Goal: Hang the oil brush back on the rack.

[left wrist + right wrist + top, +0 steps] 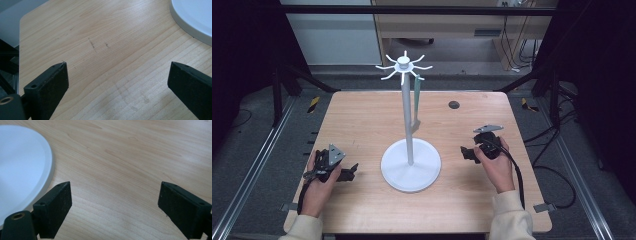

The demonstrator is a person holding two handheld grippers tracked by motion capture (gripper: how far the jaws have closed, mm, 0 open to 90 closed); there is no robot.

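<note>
On the wooden table (362,115), both hands are resting low: the left gripper (349,172) is sitting at eight o'clock from the white stand (410,165), the right gripper (468,153) at three o'clock, each with jaws spread wide over bare wood, holding nothing. A slim greenish utensil (416,102), possibly a spatula, is already hanging from a hook at the stand's one o'clock side. The hanging is looking finished; nothing else is waiting on the table.
</note>
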